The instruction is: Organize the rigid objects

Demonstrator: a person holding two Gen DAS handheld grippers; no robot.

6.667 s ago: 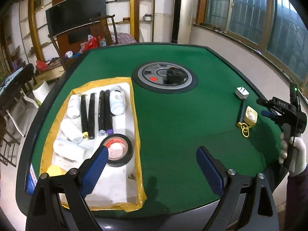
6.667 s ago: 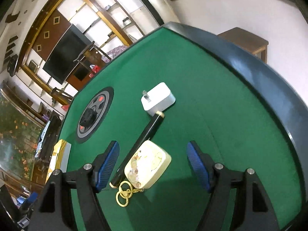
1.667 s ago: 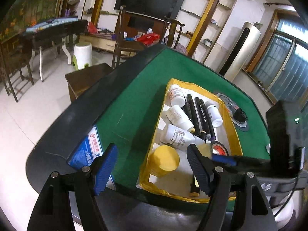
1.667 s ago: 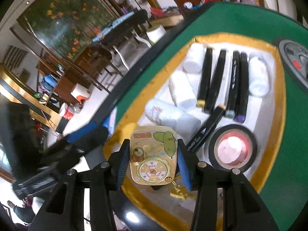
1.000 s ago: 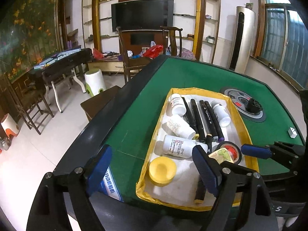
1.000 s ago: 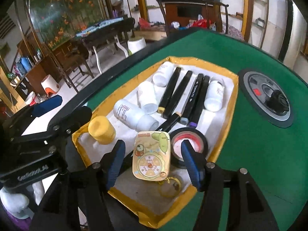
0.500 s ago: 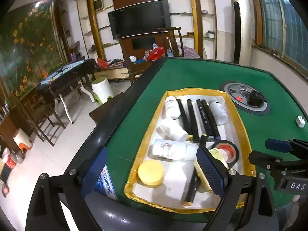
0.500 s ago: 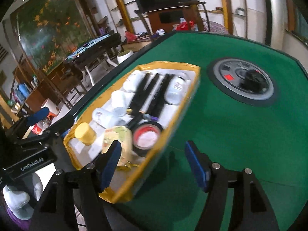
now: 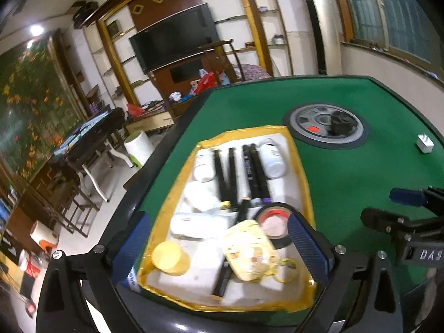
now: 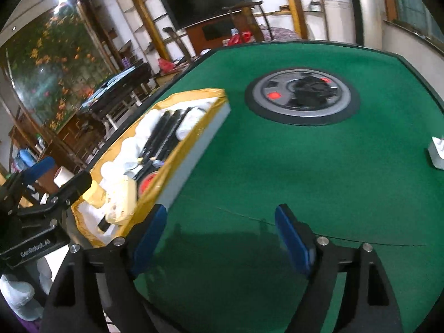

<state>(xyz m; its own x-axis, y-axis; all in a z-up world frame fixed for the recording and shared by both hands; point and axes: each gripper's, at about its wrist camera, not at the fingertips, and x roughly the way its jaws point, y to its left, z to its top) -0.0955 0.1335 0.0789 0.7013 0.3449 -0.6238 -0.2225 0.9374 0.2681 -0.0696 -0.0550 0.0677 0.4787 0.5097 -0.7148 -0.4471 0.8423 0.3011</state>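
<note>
The left gripper (image 9: 219, 241) hangs over the near end of the yellow-rimmed tray (image 9: 304, 177), its jaws opening wide around nothing. The yellow key case (image 9: 251, 249) lies in the tray's near end, beside the tape roll (image 9: 273, 223). The right gripper (image 10: 219, 238), jaws opening and empty, is over bare green felt table (image 10: 305, 166); a white charger (image 10: 437, 152) sits by the right edge.
</note>
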